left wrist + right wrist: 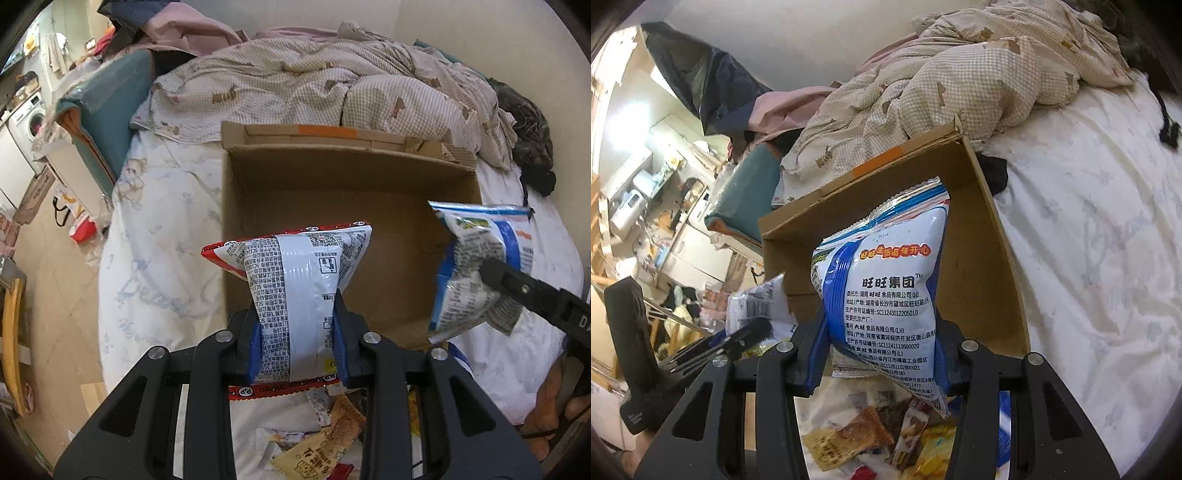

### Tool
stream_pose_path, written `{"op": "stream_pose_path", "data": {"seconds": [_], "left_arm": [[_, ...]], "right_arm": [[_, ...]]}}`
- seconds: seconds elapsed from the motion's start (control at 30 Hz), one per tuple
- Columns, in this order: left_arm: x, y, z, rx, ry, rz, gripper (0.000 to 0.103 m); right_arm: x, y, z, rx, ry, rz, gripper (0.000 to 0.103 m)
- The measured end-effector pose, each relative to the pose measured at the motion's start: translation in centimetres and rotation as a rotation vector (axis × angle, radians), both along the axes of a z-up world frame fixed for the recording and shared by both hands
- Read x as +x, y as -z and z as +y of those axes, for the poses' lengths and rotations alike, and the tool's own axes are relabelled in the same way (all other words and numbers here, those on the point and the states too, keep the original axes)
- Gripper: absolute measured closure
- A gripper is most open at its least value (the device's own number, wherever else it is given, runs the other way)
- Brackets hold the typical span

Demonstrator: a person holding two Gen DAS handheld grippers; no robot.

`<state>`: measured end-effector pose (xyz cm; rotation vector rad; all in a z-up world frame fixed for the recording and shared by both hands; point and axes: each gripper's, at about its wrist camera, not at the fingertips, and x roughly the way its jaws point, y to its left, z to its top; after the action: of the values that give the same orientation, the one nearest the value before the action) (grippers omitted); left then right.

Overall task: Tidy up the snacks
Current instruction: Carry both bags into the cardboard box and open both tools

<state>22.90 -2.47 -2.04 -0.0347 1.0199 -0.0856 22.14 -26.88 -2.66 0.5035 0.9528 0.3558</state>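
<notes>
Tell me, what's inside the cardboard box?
The box looks empty: only its bare brown floor and walls show. The red bag and the blue bag hide its near corners, so I can't check those.

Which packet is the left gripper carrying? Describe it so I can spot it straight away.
Start at the open cardboard box on the white bed sheet. Just in front of its near edge, the left gripper is shut on the red-trimmed packet. Its red edges and grey printed back set it apart from the blue-and-white packet to its right.
</notes>
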Motion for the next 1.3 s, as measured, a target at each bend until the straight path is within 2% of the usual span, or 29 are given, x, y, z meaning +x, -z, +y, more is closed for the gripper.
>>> {"op": "stream_pose_path", "data": {"seconds": [0.13,0.27,0.43,0.7,1.3], "left_arm": [[0.3,0.9,-0.3,0.013,0.014,-0.013,0.076],[0.7,1.8,-0.5,0.066,0.005,0.000,0.076],[0.8,2.6,-0.2,0.035,-0.009,0.030,0.076],[0.8,3.3,-0.5,0.046,-0.007,0.046,0.075],[0.1,3.0,-1.3,0.082,0.025,0.027,0.073]], "right_arm": [[0.7,1.1,0.4,0.003,-0.011,0.033,0.055],[0.8,1.7,1.4,-0.011,-0.034,0.044,0.054],[0.8,2.3,2.1,-0.031,-0.051,0.061,0.054],[1.6,3.2,1.8,-0.035,-0.032,0.115,0.052],[2.3,3.4,2.9,-0.047,-0.056,0.127,0.051]]}}
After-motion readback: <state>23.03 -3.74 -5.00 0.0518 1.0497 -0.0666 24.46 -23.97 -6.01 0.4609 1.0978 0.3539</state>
